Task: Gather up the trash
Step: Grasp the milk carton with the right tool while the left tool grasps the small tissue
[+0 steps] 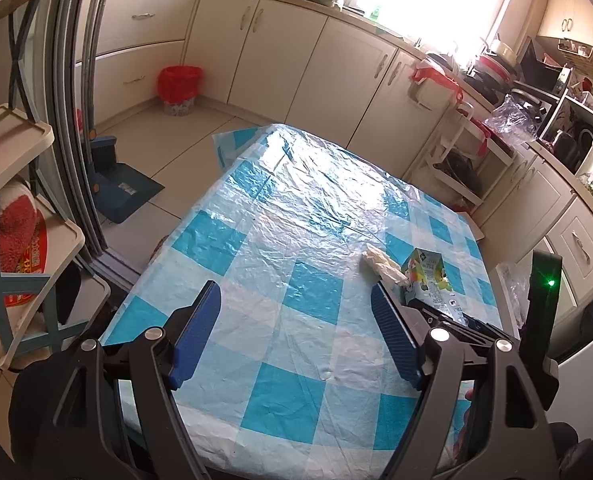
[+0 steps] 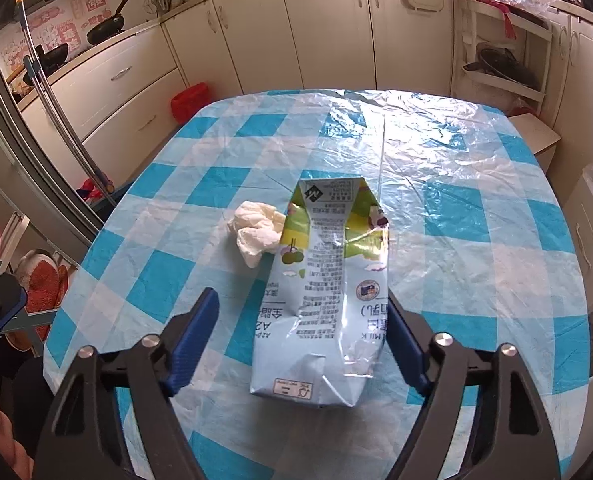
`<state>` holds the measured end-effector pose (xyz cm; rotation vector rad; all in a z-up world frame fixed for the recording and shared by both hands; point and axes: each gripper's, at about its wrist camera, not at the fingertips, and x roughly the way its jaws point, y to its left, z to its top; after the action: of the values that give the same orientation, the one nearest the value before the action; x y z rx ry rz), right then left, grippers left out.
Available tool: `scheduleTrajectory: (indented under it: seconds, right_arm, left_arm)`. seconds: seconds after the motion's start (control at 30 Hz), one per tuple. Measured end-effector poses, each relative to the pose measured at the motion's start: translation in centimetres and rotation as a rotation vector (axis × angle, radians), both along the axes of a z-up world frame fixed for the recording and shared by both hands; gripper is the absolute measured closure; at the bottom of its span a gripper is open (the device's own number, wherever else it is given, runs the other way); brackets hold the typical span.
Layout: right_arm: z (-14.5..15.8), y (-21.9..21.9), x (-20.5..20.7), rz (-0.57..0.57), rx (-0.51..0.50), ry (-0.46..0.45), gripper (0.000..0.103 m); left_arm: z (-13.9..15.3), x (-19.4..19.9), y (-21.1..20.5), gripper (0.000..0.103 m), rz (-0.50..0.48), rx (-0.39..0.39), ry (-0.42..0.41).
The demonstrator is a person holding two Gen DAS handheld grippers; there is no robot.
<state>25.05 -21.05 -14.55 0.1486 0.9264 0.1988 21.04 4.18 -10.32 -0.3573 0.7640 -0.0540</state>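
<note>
A crumpled light-blue milk carton [image 2: 324, 300] lies flat on the blue-and-white checked tablecloth [image 2: 476, 216], its folded top pointing away from me. A wadded white tissue [image 2: 256, 228] rests against the carton's left side. My right gripper [image 2: 300, 298] straddles the carton's lower half. Its right finger [image 2: 406, 344] sits at the carton's edge, while a gap shows beside the left finger [image 2: 194, 336], so it is open. In the left wrist view the carton [image 1: 428, 276] and tissue [image 1: 382, 266] lie to the right, beyond my open left gripper [image 1: 296, 292], which holds nothing.
A bin lined with a red bag [image 1: 178, 88] stands on the floor by the cabinets, past the table's far left corner. A blue dustpan and brush [image 1: 124, 192] lie on the floor left of the table. A shelf rack [image 1: 28, 216] is at the far left, with crowded counters at the right.
</note>
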Motion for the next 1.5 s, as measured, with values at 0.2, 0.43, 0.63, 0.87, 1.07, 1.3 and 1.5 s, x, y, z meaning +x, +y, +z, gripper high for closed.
scheduleTrajectory:
  seconds: [0.2,0.43,0.63,0.87,1.07,1.3,1.5]
  right_arm:
    - [0.1,-0.3,-0.1,0.006,0.018,0.002,0.050]
    - [0.9,-1.1,-0.8,0.006,0.022,-0.014,0.050]
    - [1.8,-4.1,-2.0,-0.035,0.035,-0.027,0.050]
    - [1.6,-7.8,-3.5,-0.094,0.035,-0.022,0.050]
    - [1.4,-9.4,-4.4,-0.110,0.058,-0.016,0.050]
    - [0.3,-10.4,-4.3,-0.117,0.070,0.011,0.050]
    - [0.0,-10.8,-4.1,-0.117,0.082,0.023,0.050]
  left_arm:
    - [-0.1,0.0,0.1,0.029,0.001,-0.001,0.001]
    - [-0.9,0.7,-0.2,0.029,-0.026,0.015,0.027]
    - [-1.9,1.6,-2.0,0.027,-0.078,0.045,0.055]
    - [-1.9,3.7,-5.8,0.021,-0.177,0.116,0.052]
    - [-3.2,6.7,-9.2,0.021,-0.243,0.176,0.084]
    - [-4.4,9.7,-12.4,0.021,-0.267,0.205,0.105]
    - [-5.2,11.7,-14.9,0.043,-0.274,0.262,0.116]
